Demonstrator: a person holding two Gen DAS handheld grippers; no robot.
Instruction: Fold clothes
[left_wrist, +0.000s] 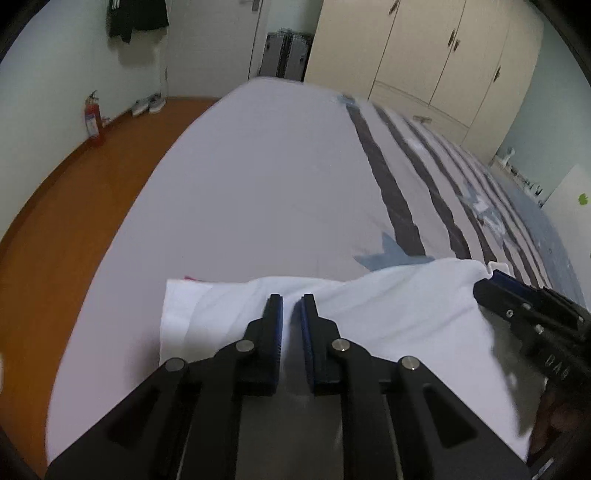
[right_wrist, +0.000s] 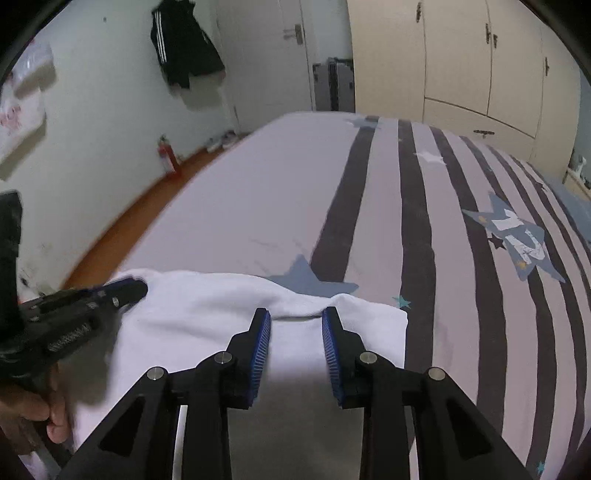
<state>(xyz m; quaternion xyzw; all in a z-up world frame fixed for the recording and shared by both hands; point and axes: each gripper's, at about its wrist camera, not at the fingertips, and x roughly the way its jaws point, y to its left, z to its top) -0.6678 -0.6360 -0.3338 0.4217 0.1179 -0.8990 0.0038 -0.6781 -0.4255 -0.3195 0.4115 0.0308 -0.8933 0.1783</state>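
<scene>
A white garment (left_wrist: 369, 317) lies folded on the near part of the bed; it also shows in the right wrist view (right_wrist: 221, 314). My left gripper (left_wrist: 292, 301) hovers over its middle with a narrow gap between the jaws and nothing in them. It also shows in the right wrist view (right_wrist: 133, 288), at the garment's left edge. My right gripper (right_wrist: 296, 314) is open above the garment's right part, empty. It also shows in the left wrist view (left_wrist: 491, 275), at the garment's right corner.
The bed (right_wrist: 277, 192) has a pale sheet with dark stripes and star prints on the right. Orange floor (left_wrist: 74, 206) lies to the left, with a red fire extinguisher (left_wrist: 94, 122) by the wall. Cream wardrobes (right_wrist: 480, 62) stand behind the bed.
</scene>
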